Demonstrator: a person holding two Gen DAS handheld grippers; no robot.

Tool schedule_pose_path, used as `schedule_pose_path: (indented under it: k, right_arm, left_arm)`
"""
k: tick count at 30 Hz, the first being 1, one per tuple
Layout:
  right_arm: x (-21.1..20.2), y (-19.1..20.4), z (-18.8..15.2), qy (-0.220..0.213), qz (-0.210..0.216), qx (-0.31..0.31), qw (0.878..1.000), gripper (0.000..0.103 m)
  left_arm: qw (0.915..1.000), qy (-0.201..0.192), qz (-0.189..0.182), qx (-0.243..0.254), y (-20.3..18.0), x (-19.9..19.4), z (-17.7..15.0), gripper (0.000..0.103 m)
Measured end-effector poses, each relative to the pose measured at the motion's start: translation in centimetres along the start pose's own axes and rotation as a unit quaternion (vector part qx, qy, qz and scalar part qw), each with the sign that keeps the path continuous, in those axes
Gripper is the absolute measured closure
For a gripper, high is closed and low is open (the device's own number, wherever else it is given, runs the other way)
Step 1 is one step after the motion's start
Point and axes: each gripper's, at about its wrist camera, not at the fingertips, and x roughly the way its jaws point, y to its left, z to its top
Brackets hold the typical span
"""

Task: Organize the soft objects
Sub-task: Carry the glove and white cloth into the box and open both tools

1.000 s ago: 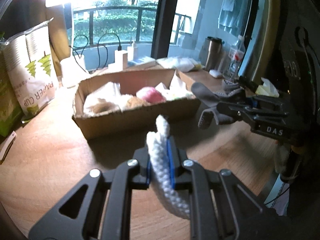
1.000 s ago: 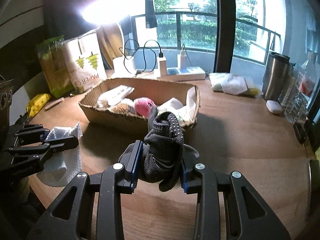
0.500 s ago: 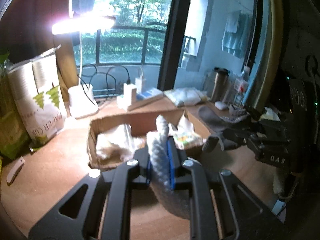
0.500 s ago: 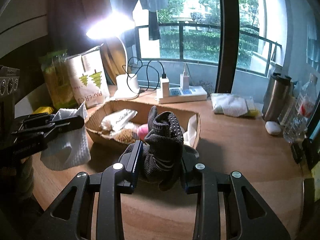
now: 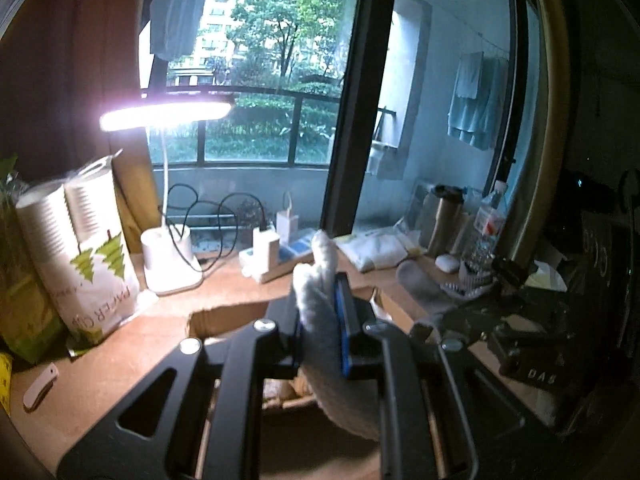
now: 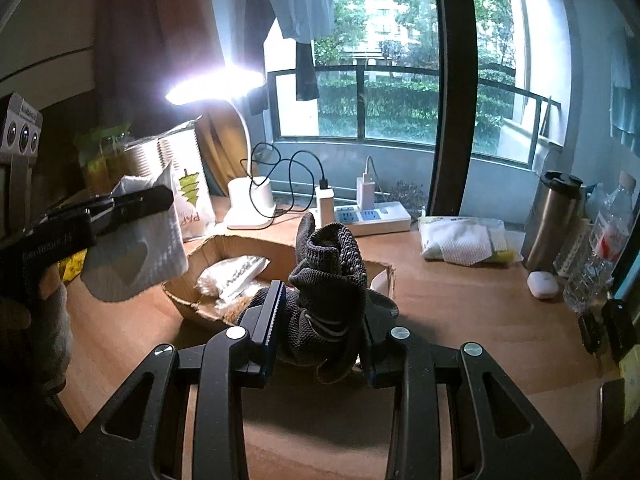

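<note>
My left gripper (image 5: pixel 320 332) is shut on a white knitted cloth (image 5: pixel 320 320) and holds it in the air above the near end of the cardboard box (image 5: pixel 224 316). In the right wrist view the left gripper (image 6: pixel 132 206) shows at the left with the white cloth (image 6: pixel 136 256) hanging from it. My right gripper (image 6: pixel 320 336) is shut on a dark grey knitted glove (image 6: pixel 332 280), raised in front of the cardboard box (image 6: pixel 248 244). The box holds several soft items, among them a white bundle (image 6: pixel 232 276). The right gripper (image 5: pixel 460 320) shows in the left wrist view with the grey glove (image 5: pixel 420 284).
On the wooden table: a white desk lamp base (image 6: pixel 250 208), a power strip with chargers (image 6: pixel 364 216), a paper cup pack (image 5: pixel 80 256), a folded white cloth (image 6: pixel 460 240), a steel tumbler (image 6: pixel 554 216), a water bottle (image 6: pixel 600 256) and a small white case (image 6: pixel 542 284).
Both grippers have risen well above the table with their cloths. The left gripper has moved up and toward the box, so the box now lies low and partly hidden.
</note>
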Motion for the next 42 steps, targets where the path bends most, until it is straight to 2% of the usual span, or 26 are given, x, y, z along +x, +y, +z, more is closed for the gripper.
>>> schedule_pose_path:
  k: [12,17,30,42]
  right_arm:
    - [1.4,-1.0,3.2,-0.028,-0.009,-0.022,0.999,0.069]
    - [2.8,-1.4,3.6,-0.029,-0.006,-0.02,0.999,0.069]
    - [8.2,-2.8,2.6,0.014,0.007,-0.008,1.0,0.069]
    - [13.0,-3.0,0.8,0.065,0.026,-0.003,0.998,0.068]
  left_arm:
    - [0.9993,-0.036,0.001,0.001,0.1,1.8,4.0,0.089]
    - [0.9994,-0.034,0.007,-0.001,0.5,3.5,4.5,0.089]
    - [0.9996,0.019,0.012,-0.017,2.1,9.4,2.2,0.089]
    - [0.9966,0.077,0.014,-0.026,3.2,14.1,-0.7,0.089]
